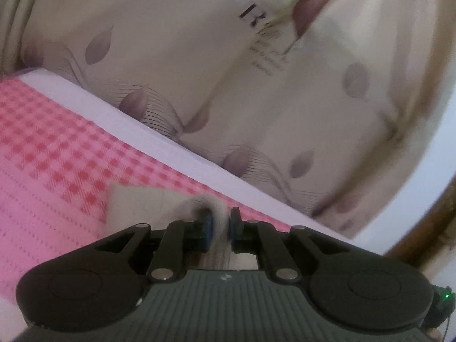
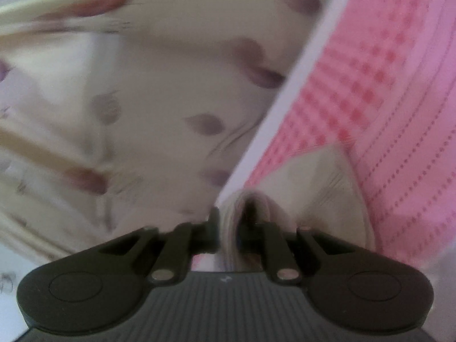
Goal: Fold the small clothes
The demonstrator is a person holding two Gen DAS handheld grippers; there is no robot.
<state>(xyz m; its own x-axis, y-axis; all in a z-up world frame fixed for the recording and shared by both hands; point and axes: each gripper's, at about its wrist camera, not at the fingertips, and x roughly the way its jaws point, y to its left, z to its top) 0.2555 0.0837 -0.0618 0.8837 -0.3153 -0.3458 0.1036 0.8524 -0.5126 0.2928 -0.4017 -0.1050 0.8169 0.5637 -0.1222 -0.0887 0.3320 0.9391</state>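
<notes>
1. A pink checked cloth [image 1: 51, 142] covers the flat surface – red-and-pink squares in one band, rows of dotted lines in the next. In the right wrist view the same cloth [image 2: 384, 85] fills the right side.
2. A white edge [image 1: 171, 139] borders the cloth on its far side, running as a straight strip.
3. Beyond it hangs a cream fabric [image 1: 171, 57] printed with mauve leaf shapes and thin dark wavy lines – blurred in the right wrist view [image 2: 142, 85].
4. Dark printed lettering [image 1: 256, 17] sits on that fabric, too smeared to read.
</notes>
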